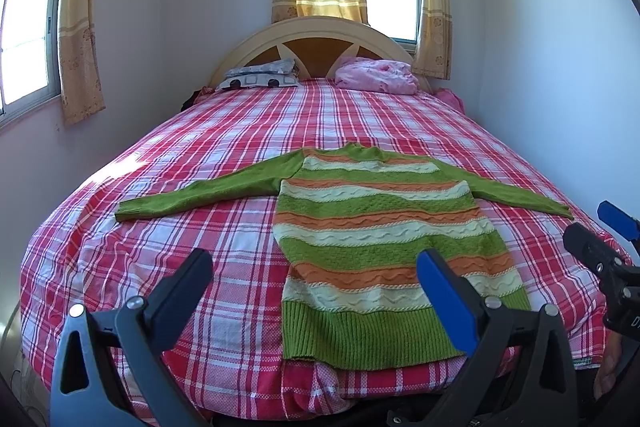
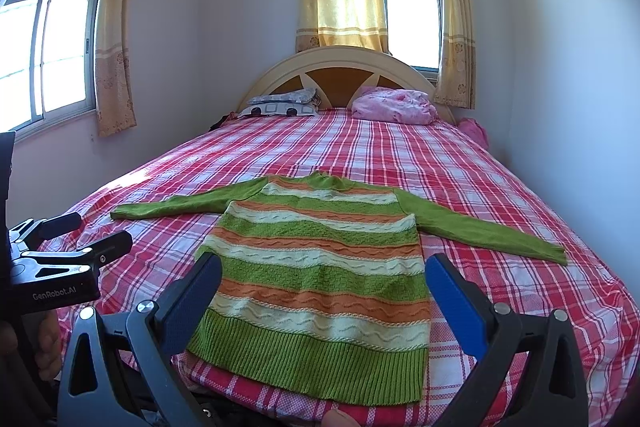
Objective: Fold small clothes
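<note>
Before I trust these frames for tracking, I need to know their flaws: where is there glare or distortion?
Left wrist view: windows blown out, sun patch on the bedspread, walls bowed by fisheye. Right wrist view: the same glare at the window, dark corners; the sweater is sharp and evenly lit.

Sweater (image 1: pixel 372 239) flat on bed (image 1: pixel 224 147), pillows (image 1: pixel 260 77) behind.

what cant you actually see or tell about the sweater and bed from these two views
- Sweater underside: both views, it lies flat on the bed.
- Hem's near right corner: left wrist view, behind the left gripper's blue pad.
- Dark item beside the patterned pillow: too small.
</note>
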Motion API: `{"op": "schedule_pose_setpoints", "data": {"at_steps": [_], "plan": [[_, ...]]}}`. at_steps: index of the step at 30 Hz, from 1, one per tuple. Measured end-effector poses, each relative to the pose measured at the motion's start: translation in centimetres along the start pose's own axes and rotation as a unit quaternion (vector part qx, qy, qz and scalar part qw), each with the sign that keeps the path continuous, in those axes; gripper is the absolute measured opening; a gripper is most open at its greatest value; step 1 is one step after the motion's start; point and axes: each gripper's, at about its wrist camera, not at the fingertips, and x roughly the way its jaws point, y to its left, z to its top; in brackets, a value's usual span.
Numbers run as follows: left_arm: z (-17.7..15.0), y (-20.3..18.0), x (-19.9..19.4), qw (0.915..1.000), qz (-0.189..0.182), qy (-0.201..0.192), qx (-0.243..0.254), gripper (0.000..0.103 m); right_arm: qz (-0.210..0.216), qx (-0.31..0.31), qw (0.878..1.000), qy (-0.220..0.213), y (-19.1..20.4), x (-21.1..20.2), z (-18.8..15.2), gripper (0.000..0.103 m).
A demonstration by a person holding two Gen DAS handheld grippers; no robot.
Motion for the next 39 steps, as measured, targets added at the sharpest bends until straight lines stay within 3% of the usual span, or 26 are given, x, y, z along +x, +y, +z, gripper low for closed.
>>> {"op": "schedule_pose_setpoints", "data": {"at_steps": [39], "plan": [[-0.18, 0.49, 0.41, 1.0000, 0.001, 0.003, -0.001, 0.103, 0.003, -0.003, 1.000, 0.008, 0.51, 0.22, -0.07, 0.102]]}}
